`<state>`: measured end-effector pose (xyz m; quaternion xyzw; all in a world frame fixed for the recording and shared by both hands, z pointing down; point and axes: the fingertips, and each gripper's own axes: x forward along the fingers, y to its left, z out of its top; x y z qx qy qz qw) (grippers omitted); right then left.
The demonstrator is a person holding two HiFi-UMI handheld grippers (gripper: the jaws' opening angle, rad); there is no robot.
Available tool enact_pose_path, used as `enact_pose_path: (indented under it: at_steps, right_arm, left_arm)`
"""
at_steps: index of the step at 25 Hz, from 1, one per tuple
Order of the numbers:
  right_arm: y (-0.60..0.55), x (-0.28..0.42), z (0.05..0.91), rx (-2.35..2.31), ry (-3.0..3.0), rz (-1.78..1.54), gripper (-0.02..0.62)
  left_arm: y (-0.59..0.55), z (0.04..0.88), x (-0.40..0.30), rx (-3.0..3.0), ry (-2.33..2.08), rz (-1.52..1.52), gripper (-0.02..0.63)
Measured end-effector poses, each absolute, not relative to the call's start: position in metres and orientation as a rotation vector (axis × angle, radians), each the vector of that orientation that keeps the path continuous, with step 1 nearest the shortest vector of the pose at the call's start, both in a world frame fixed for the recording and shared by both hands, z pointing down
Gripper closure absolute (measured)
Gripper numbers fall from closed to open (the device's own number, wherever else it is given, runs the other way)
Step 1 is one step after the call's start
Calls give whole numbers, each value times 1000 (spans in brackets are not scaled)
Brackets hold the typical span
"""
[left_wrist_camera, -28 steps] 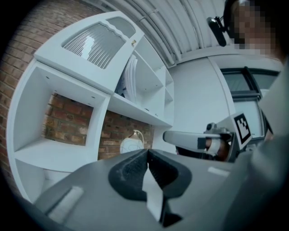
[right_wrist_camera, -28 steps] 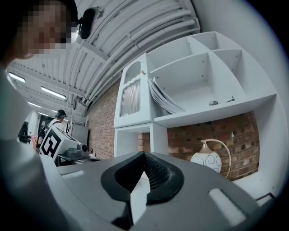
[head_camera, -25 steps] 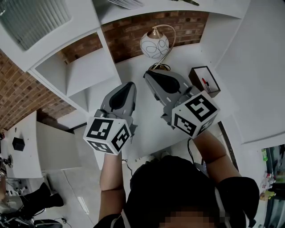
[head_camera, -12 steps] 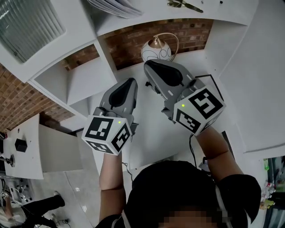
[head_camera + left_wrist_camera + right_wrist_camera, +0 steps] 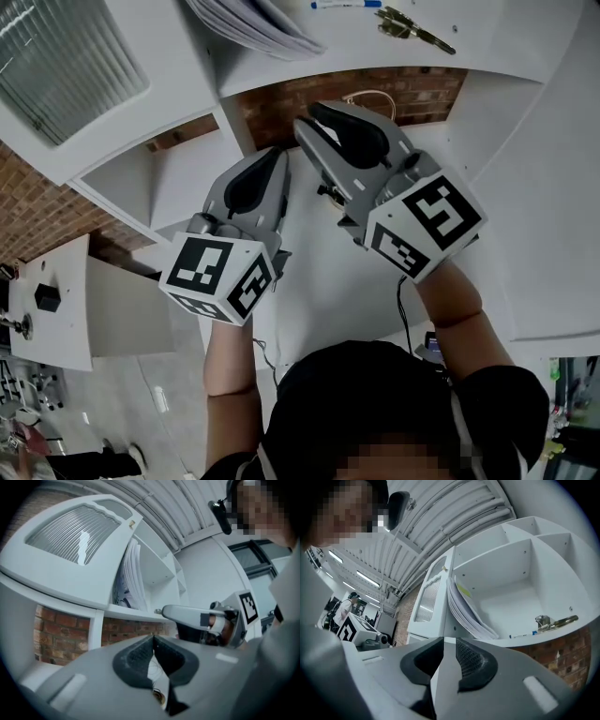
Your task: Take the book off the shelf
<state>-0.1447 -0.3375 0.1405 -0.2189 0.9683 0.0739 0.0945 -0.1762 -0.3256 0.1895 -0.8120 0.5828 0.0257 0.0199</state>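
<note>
Book [image 5: 468, 611] leans in the shelf [image 5: 520, 597] compartment, above and just ahead of the right gripper [image 5: 446, 644], long axis slanting up-left. Its jaws have just been opening: narrow gap, nothing between. Left gripper [image 5: 153, 639] has its jaws together and empty, and looks a bit further off.

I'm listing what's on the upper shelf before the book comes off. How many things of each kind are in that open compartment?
stack of books, leaning, the number of volumes can't be told: 1
pen: 1
bunch of keys: 1
Total: 3
</note>
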Motion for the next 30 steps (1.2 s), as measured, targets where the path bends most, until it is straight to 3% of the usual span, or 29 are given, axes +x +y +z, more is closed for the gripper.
enact_pose_path:
  at_steps: [8,30]
  right_arm:
    - [-350,-154,106,-635,2860,286,484]
    - [-385,-208,47,-697,2935,740,290]
  left_arm:
    - [-335,166,-182,-2521,1807,90,600]
    - [-338,115,-211,-2407,1855,60,557]
